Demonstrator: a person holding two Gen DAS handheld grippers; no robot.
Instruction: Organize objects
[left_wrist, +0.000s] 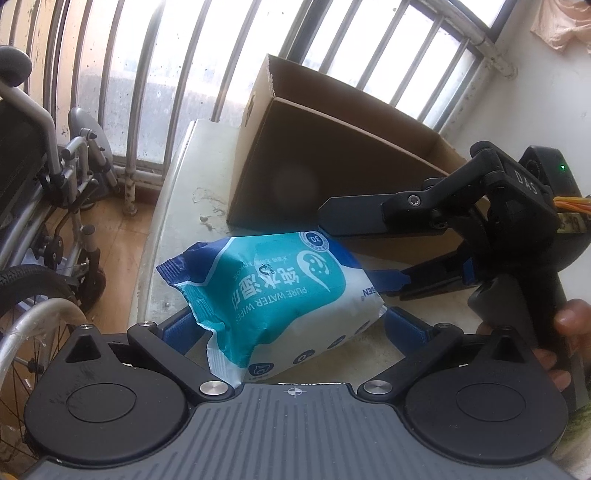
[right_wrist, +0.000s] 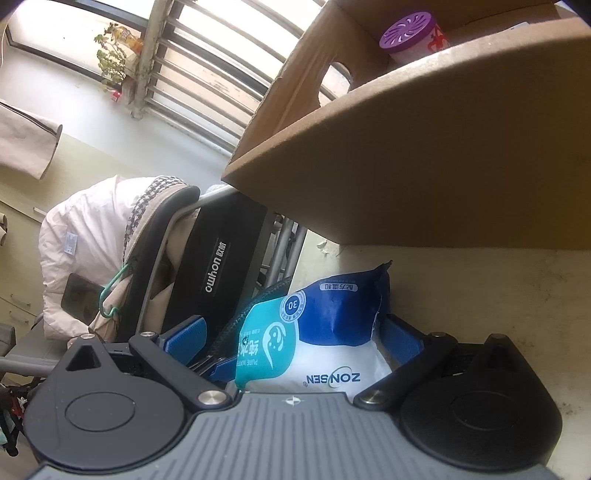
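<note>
Both claws (left_wrist: 291, 317) (right_wrist: 295, 332) pinch the wipes pack (left_wrist: 273, 295) beside the cardboard box (left_wrist: 332, 177).

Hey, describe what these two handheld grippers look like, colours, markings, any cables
Both are black plastic linkage grippers with blue ribbed finger pads, silver pivot screws and a grey ridged body. Seen from the left gripper, the right gripper carries "DAS" lettering, a green light and orange-yellow cables; bare fingers grip its handle.

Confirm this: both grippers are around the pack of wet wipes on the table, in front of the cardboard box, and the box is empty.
Wrong on one point: the cardboard box is not empty. The right wrist view shows a container with a purple vented lid inside it. The rest holds: the left gripper and right gripper both straddle the pack of wet wipes on the table in front of the box.
</note>
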